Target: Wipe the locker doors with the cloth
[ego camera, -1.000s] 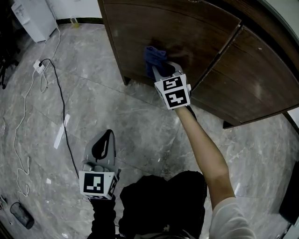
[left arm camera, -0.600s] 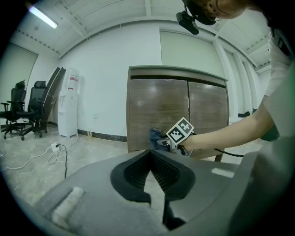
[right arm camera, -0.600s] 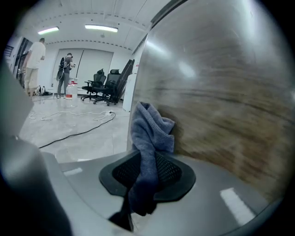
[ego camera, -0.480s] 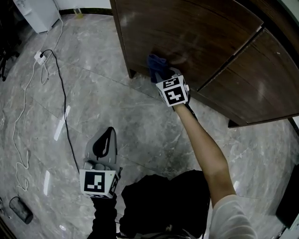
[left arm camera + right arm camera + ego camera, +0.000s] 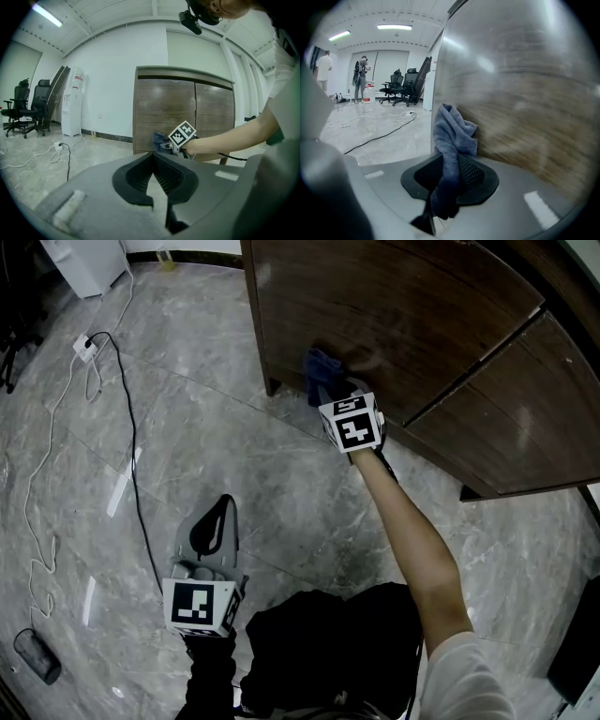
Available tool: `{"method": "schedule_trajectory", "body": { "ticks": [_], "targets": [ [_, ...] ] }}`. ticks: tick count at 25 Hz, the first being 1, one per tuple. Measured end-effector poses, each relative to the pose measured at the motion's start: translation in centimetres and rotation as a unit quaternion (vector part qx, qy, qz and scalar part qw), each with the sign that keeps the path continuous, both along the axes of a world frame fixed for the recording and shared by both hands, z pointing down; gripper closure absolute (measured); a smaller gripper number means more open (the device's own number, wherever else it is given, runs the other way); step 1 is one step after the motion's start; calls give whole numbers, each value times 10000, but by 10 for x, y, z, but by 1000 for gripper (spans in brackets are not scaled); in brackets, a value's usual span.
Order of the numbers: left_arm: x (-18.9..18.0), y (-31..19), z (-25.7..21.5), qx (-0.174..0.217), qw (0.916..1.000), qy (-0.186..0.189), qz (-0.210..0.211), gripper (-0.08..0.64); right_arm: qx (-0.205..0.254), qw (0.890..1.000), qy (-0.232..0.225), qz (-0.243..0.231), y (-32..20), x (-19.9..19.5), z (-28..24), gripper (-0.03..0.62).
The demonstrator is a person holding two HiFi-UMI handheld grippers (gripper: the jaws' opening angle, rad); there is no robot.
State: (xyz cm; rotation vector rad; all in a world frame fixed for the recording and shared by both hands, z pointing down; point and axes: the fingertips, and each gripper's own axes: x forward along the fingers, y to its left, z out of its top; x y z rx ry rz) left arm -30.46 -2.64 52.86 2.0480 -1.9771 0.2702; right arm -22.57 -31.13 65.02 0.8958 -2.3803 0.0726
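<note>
A dark blue cloth [image 5: 321,365] is pinched in my right gripper [image 5: 328,382], which is shut on it. The cloth presses against the lower part of the left brown wooden locker door [image 5: 394,306], near its bottom edge. In the right gripper view the cloth [image 5: 452,136] hangs bunched between the jaws, and the door [image 5: 525,93] fills the right side. The second door [image 5: 525,427] lies to the right, untouched. My left gripper [image 5: 221,509] is held low over the marble floor, away from the locker, shut with nothing in it. In the left gripper view its tips [image 5: 153,153] meet.
A black cable [image 5: 131,456] and a white cable [image 5: 42,512] run across the floor from a power strip [image 5: 84,345]. A white appliance [image 5: 84,259] stands at the back left. A dark object [image 5: 36,655] lies at the lower left. Office chairs [image 5: 401,86] and people stand far off.
My right gripper has slid down the left door with the cloth, from its middle toward the bottom edge. The left gripper has stayed about where it was.
</note>
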Motion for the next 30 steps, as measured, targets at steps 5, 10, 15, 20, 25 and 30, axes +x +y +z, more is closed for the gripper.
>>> {"method": "schedule_trajectory", "body": {
  "ticks": [5,10,15,20,25,30],
  "targets": [
    [1,-1,-3,86,10000,13,22,557,244,9992,-297,-74,-3,-8,-52,503],
    [0,0,-7,79,10000,-6,8,558,468,9970,-617,-75,-5,-14,-109,503],
    [-1,3,-12,161,9999,21,5,558,708,9931,-923,-133,-7,-24,-167,503],
    [-1,4,-17,236,9997,12,9,558,882,9895,-1125,-187,-8,-31,-214,503],
    [-2,4,-24,330,9995,12,20,558,990,9832,-1523,-184,-9,-31,-264,503],
    [0,3,-28,402,9992,-19,47,558,1241,9762,-1763,-220,-10,-32,-313,503]
  ]
}}
